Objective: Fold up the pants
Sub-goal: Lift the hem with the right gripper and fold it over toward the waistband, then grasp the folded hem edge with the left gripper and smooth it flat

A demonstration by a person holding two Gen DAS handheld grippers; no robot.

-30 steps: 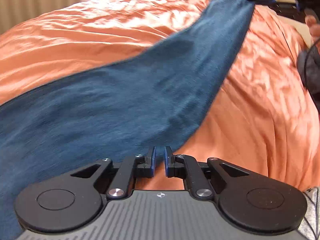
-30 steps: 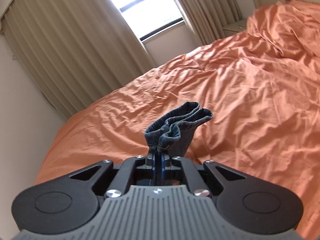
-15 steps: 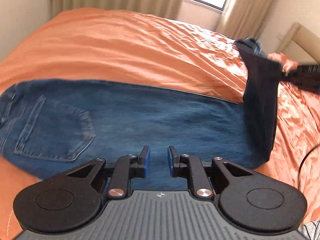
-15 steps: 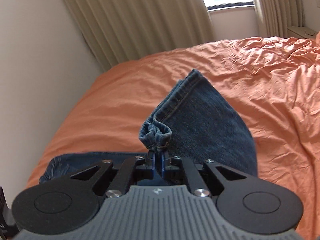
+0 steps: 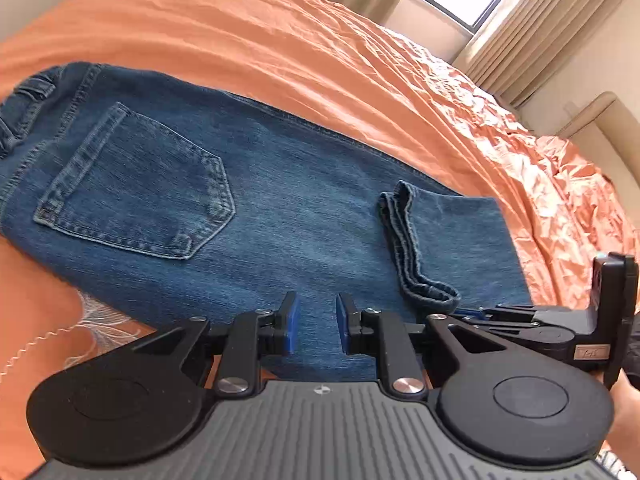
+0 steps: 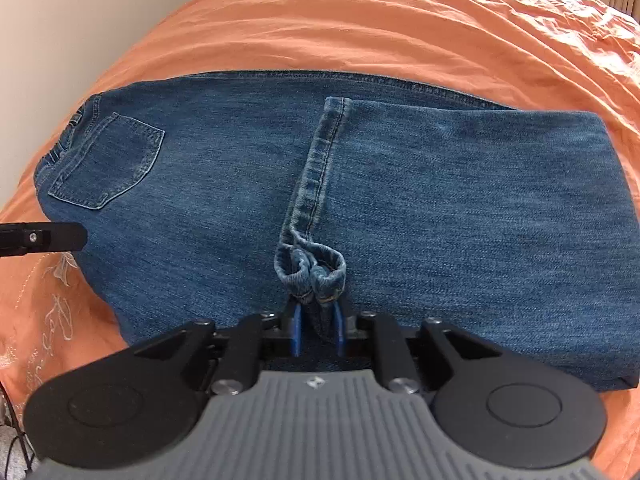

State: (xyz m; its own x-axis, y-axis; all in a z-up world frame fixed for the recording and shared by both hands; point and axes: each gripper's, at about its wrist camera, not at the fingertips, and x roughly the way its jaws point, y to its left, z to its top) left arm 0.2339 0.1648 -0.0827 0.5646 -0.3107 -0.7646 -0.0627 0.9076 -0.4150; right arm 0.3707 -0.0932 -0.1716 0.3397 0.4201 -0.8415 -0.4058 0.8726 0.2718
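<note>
Right wrist: hem (image 6: pixel 310 270) now laid on jeans (image 6: pixel 460 208), jaws opening w/ hem between; left jaws narrow, empty.

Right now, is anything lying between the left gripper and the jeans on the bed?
Nothing visible. The left gripper hangs with empty jaws directly over bare denim of the jeans. The bunched leg hems lie off to its right, near the right gripper.

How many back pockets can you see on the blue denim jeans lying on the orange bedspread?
1. The stitched back pocket sits near the waistband end of the blue denim jeans, away from the folded-over hems. A second pocket may be hidden underneath, since the jeans are folded.
</note>
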